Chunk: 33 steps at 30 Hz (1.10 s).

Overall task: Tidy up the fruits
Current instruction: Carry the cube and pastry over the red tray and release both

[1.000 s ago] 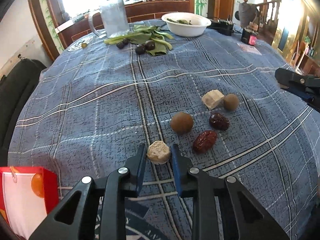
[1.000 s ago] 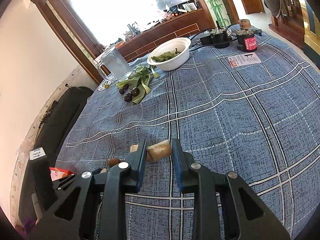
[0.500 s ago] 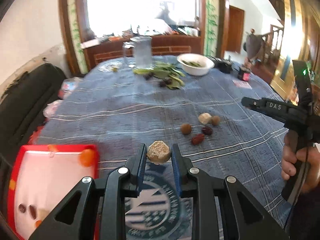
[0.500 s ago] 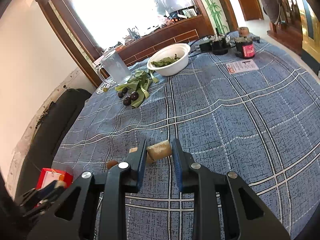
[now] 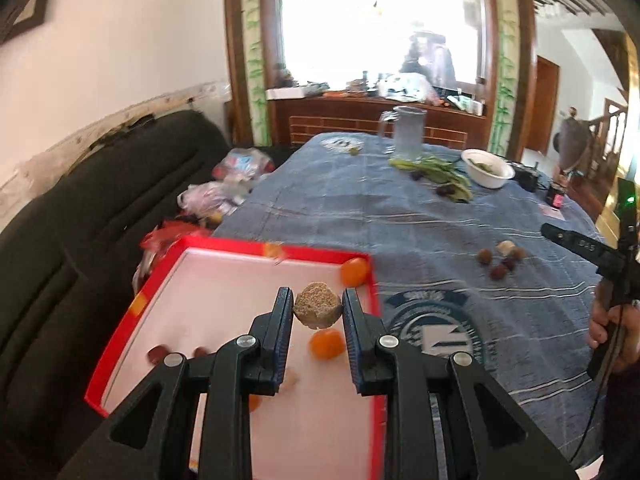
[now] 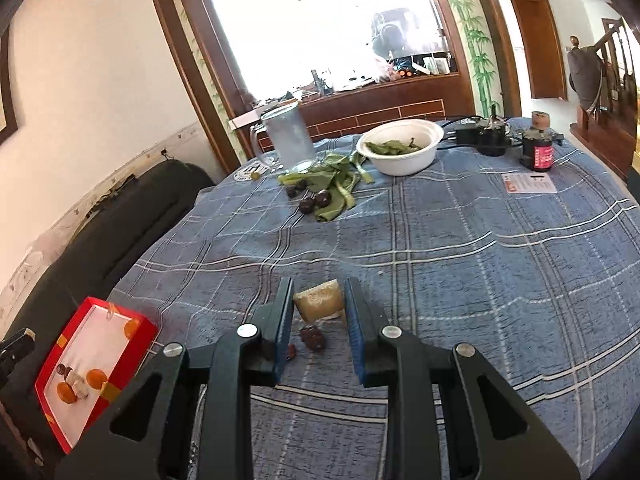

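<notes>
My left gripper (image 5: 317, 312) is shut on a round tan cake piece (image 5: 318, 310) and holds it above the red-rimmed white tray (image 5: 362, 255). The tray holds small oranges (image 5: 327, 343) and dark dates (image 5: 157, 353). My right gripper (image 6: 319, 307) is shut on a tan wedge-shaped piece (image 6: 320, 302), held above red dates (image 6: 312, 337) on the blue plaid tablecloth. Loose fruits (image 5: 500, 260) lie on the cloth to the right of the tray. The tray also shows in the right wrist view (image 6: 138, 322) at the lower left.
A white bowl (image 6: 402, 146) of greens, a glass jug (image 6: 290, 138), green leaves with dark plums (image 6: 322, 198), a small bottle (image 6: 538, 148) and a card (image 6: 528, 183) sit at the far side. A dark sofa (image 5: 80, 240) lies left of the table.
My left gripper has swung left with the round piece, from the loose fruits to above the tray. My right gripper has lifted a little with the wedge piece.
</notes>
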Motion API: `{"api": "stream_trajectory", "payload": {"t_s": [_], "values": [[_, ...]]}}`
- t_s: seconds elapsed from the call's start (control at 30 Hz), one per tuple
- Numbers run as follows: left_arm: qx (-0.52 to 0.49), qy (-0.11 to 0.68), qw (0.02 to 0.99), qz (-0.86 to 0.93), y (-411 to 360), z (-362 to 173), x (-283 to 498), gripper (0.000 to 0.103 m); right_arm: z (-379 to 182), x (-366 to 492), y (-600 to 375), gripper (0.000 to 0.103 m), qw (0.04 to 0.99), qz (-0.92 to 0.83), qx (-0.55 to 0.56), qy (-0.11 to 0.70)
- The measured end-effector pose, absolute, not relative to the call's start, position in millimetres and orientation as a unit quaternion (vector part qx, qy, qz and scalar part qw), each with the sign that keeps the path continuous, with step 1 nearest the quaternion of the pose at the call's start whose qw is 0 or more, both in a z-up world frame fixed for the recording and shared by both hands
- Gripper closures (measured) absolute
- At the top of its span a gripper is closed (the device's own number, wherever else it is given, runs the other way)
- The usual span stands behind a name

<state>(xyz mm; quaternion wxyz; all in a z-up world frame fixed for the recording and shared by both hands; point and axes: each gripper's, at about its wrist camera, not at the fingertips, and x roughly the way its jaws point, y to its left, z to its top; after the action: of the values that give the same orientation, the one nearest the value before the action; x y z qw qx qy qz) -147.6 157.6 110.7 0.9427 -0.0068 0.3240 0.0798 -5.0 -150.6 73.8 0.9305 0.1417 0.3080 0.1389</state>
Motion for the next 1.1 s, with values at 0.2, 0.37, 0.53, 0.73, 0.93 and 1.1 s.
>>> {"api": "stream_trajectory", "payload": {"t_s": [0.2,0.37,0.53,0.73,0.93,1.1], "values": [[-0.033,0.327,0.940,0.095,185,102,-152,0.079,86,-24,-107,0.076,0.920,0.186,0.128,0.322],[-0.038,0.325,0.939,0.102,202,96,-158,0.079,102,-53,-33,0.075,0.902,0.276,0.093,0.319],[-0.037,0.337,0.933,0.119,218,82,-164,0.079,100,-78,33,0.075,0.874,0.351,0.071,0.329],[-0.016,0.345,0.928,0.139,223,68,-166,0.079,81,-108,85,0.075,0.849,0.400,0.029,0.343],[0.011,0.341,0.928,0.152,223,64,-165,0.079,63,-121,112,0.075,0.828,0.421,0.007,0.371],[0.019,0.345,0.924,0.165,229,60,-164,0.078,48,-125,119,0.075,0.822,0.420,-0.010,0.385]]}}
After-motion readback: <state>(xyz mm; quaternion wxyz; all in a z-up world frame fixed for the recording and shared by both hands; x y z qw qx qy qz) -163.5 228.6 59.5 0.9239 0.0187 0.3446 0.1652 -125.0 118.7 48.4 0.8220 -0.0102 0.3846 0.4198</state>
